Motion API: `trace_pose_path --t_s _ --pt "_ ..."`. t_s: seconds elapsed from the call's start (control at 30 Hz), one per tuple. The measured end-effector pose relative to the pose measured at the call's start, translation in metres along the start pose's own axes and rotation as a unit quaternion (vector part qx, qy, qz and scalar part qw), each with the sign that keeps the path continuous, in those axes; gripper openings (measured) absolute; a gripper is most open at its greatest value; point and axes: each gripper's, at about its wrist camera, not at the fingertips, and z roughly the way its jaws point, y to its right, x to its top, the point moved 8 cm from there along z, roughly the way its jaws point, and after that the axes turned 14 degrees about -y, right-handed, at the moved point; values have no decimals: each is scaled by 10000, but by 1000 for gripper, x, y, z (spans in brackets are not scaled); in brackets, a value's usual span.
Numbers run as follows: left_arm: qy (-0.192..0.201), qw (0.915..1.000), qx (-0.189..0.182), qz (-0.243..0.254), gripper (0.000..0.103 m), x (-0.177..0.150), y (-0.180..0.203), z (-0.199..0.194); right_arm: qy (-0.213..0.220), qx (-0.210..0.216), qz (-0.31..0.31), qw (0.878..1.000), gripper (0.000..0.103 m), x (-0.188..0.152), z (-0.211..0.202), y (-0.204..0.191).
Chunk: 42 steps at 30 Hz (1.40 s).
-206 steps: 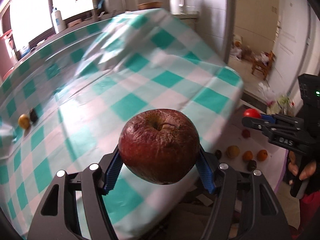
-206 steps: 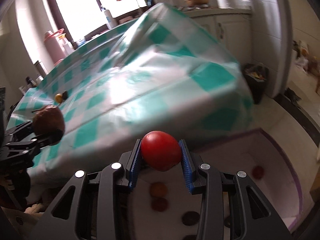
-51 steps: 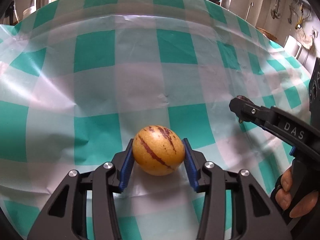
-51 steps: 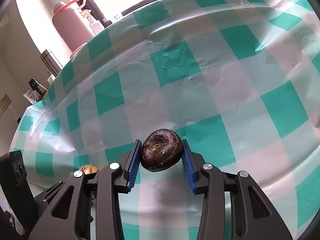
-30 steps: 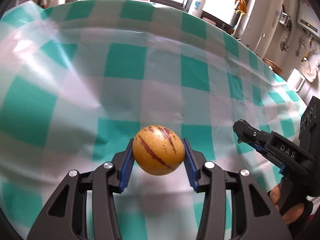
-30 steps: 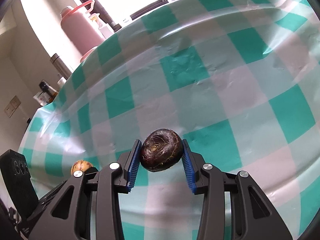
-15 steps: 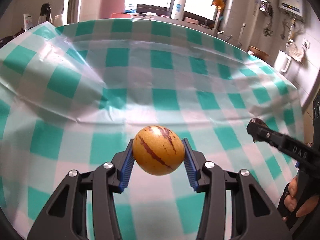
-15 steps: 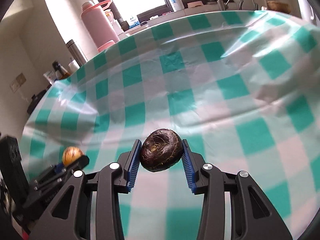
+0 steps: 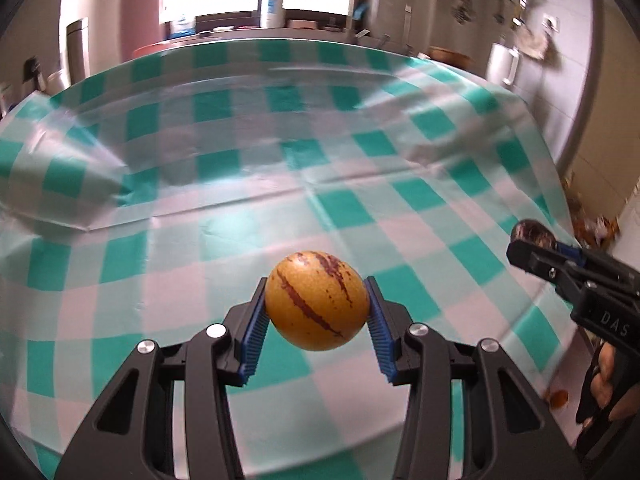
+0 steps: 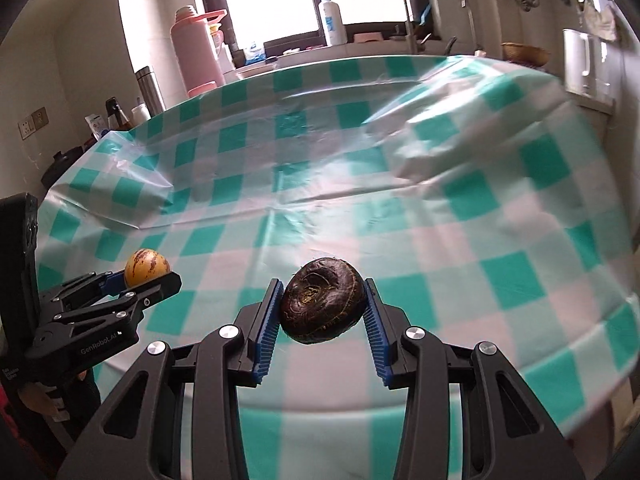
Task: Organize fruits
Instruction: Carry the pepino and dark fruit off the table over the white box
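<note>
While both pairs of jaws stay clamped, left gripper on the yellow striped fruit between its pads, right gripper on the dark wrinkled fruit, we see the checked tablecloth drop away beyond them, so we judge both fruits are in transit to sorting.

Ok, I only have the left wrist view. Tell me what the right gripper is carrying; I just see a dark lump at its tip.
Observer: A dark, wrinkled round fruit, clamped between the blue pads of the right gripper.
Operator: Confirm it is off the tablecloth.
Observer: It appears so; it hangs in the jaws above the checked tablecloth, and nothing touches it from below.
Operator: Report what my view misses at the far left of the table.
Observer: A steel flask and a dark bottle stand there, beside the pink thermos.
</note>
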Motion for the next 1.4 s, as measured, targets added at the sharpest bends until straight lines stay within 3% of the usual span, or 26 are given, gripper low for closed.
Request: trace_pose_path --t_s 0.33,0.6,0.83,1.0,1.17,1.4 --pt "-60 9940 -285 1052 46 -14 98 -7 40 -446 366 9983 40 -55 -33 75" --pt "-232 9771 -617 2025 46 -36 183 -7 127 -749 867 9933 40 -109 -57 138" --pt "-405 9475 -885 3046 46 -69 261 -8 -24 -1128 1372 9841 40 -148 -58 191" --pt "-658 9198 -1055 3721 46 -103 306 3 -327 -1431 1749 9736 40 -182 -48 237" --pt "-1019 8959 -1039 4198 46 -135 334 34 -878 -1466 2245 9594 40 -220 -24 278" --pt "-1755 8740 -1074 4401 46 -168 360 96 -1799 -1432 2354 9443 40 -248 30 298"
